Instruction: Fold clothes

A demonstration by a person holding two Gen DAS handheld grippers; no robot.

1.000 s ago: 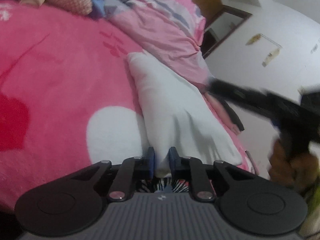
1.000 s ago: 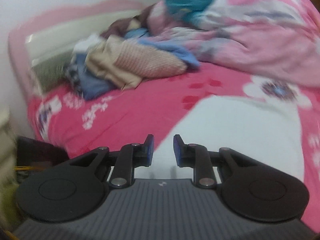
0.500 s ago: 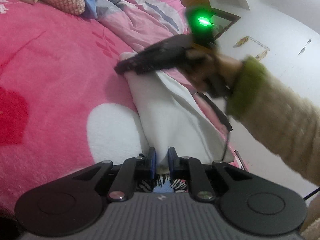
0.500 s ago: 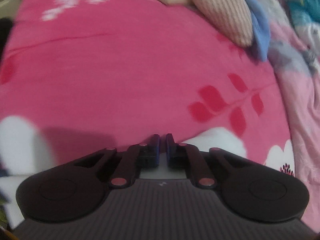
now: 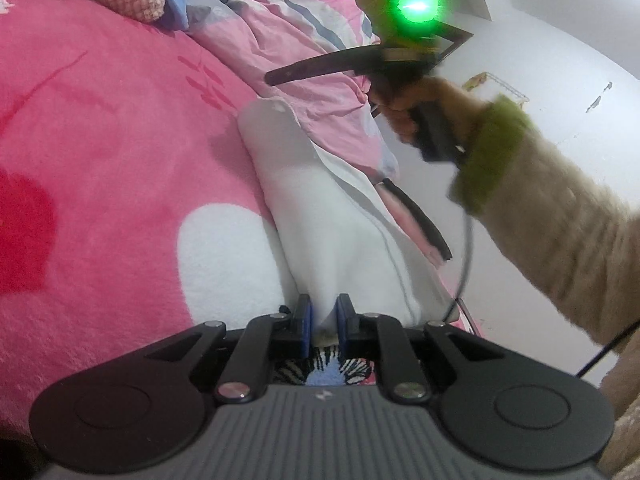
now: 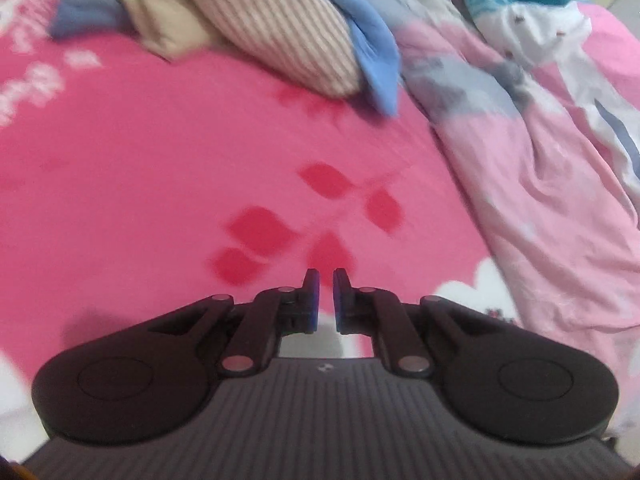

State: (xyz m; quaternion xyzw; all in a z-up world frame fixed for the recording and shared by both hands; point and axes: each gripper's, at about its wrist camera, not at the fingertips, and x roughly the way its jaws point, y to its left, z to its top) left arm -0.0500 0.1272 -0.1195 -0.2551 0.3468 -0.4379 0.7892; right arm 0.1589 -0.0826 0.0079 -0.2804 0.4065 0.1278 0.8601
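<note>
Left tongs (image 5: 323, 316) clamped on near edge of white cloth (image 5: 320, 208). Cloth lies in long folded strip on pink bed (image 5: 100, 152), running far toward pink quilt (image 5: 280, 32). Right tongs (image 6: 323, 300) raised above bed, narrow gap between tips, nothing held. Clothes pile (image 6: 256, 20) at far side.

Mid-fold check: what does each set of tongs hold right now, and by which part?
The left tongs pinch the near end of the long folded white cloth on the pink fleece blanket. The right tongs are nearly closed with nothing between them.
</note>
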